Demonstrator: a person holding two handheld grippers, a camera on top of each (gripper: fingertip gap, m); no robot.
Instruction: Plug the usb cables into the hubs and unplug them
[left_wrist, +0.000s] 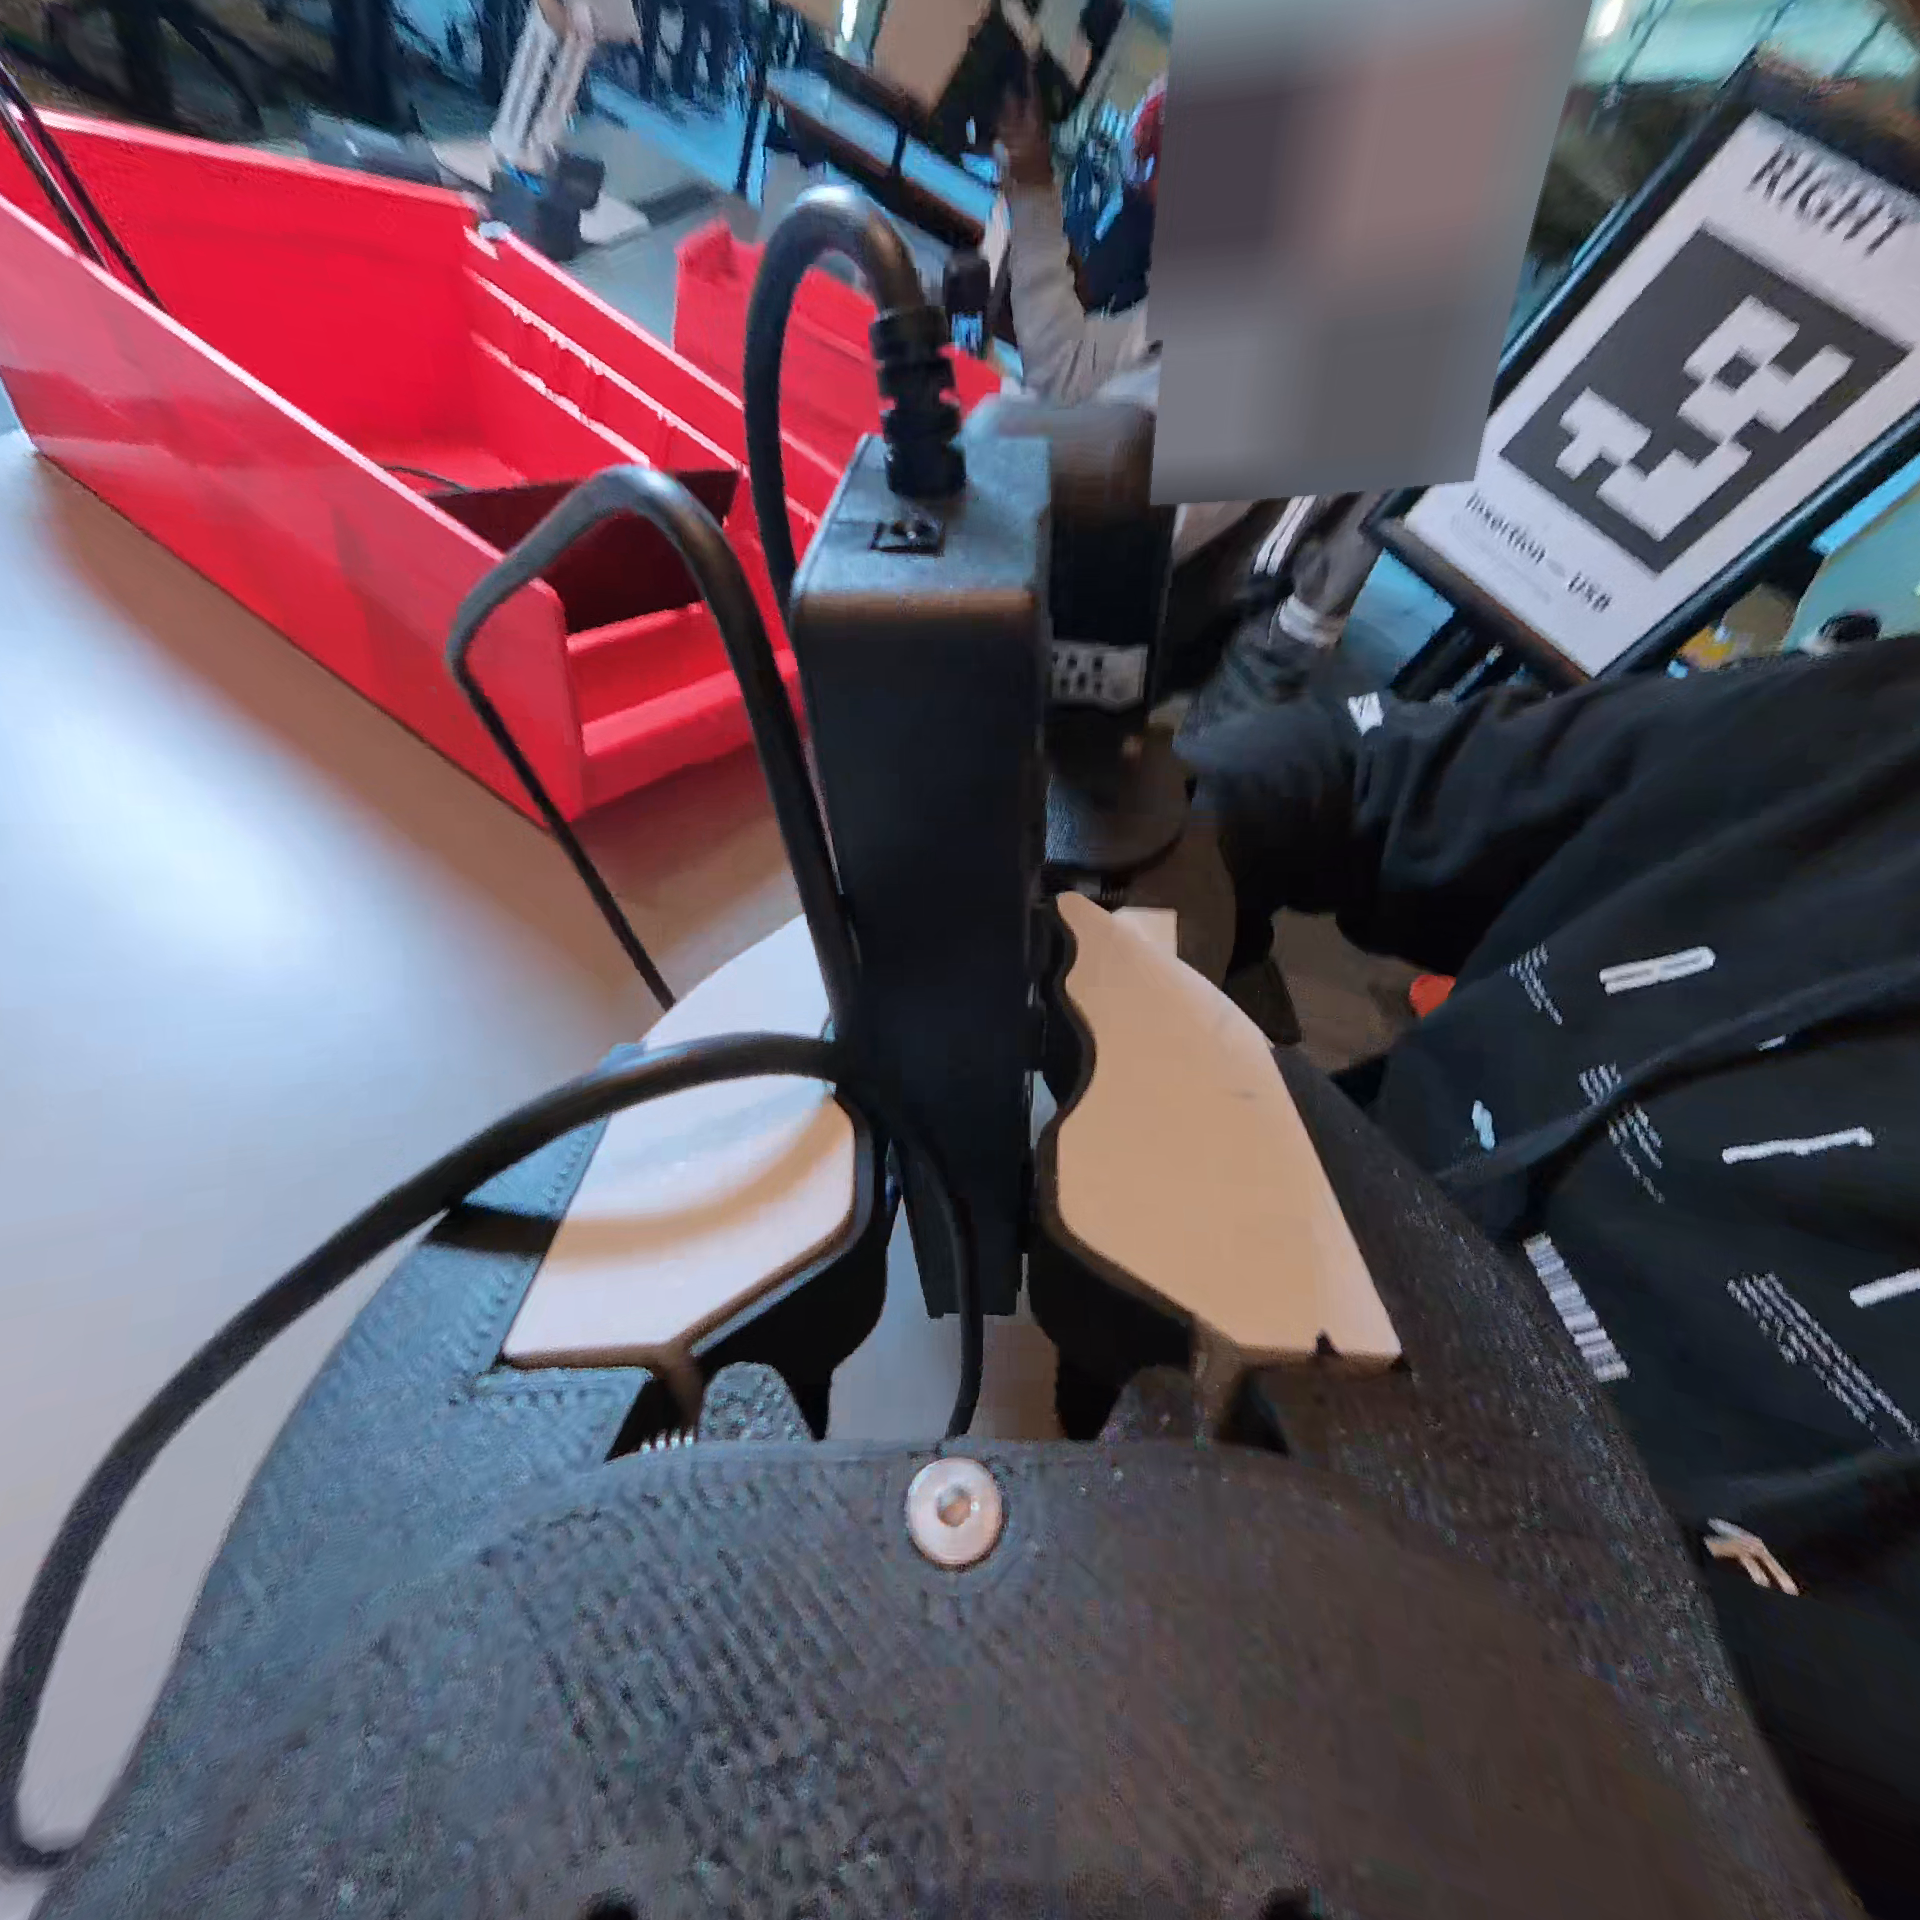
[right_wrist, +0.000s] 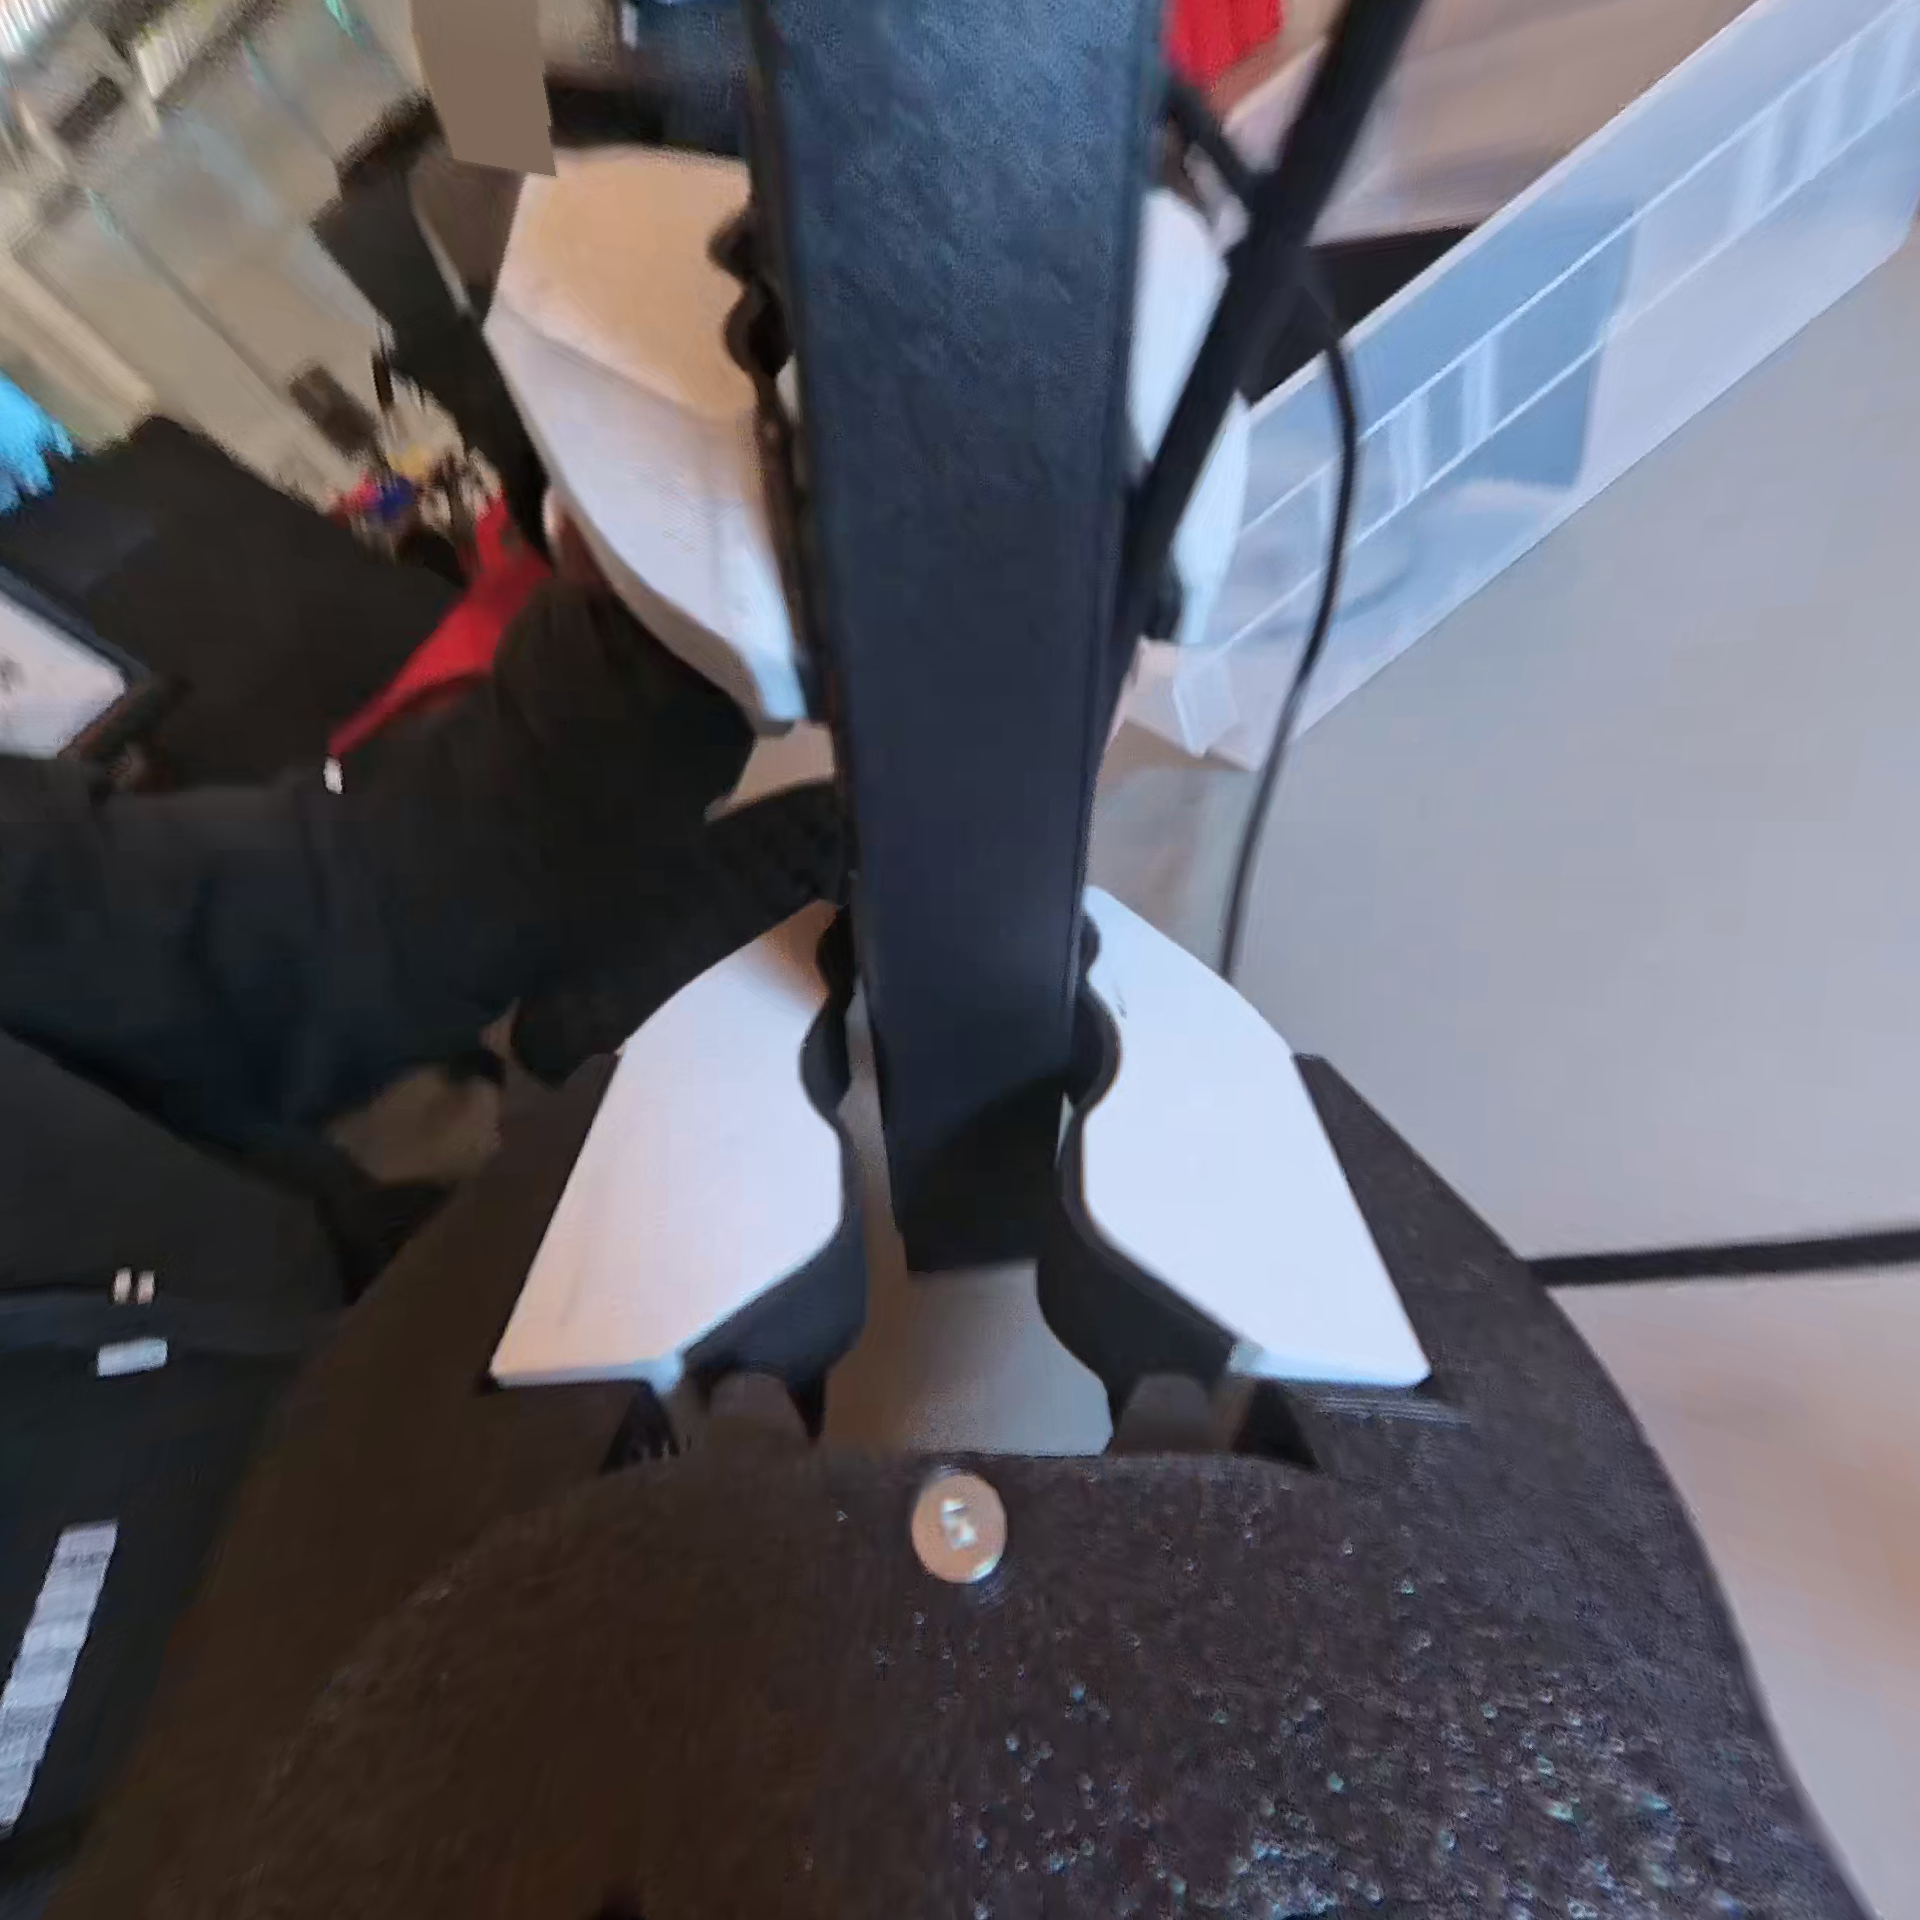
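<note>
Between your left gripper (left_wrist: 951, 1122) jaws sits a black rectangular plastic USB hub (left_wrist: 925, 790), clamped edge-on w/ its thick black cord (left_wrist: 831, 260) exiting the far end. Probably held up off the pale counter (left_wrist: 208, 935) to steady it for plugging. Right gripper (right_wrist: 966, 1049) jaws are clenched on a black textured slab (right_wrist: 966, 520), likely the same hub; the ID isn't certain. Only left view shows the red plastic bin (left_wrist: 312, 416); only right view shows the clear plastic bin (right_wrist: 1558, 364).
</note>
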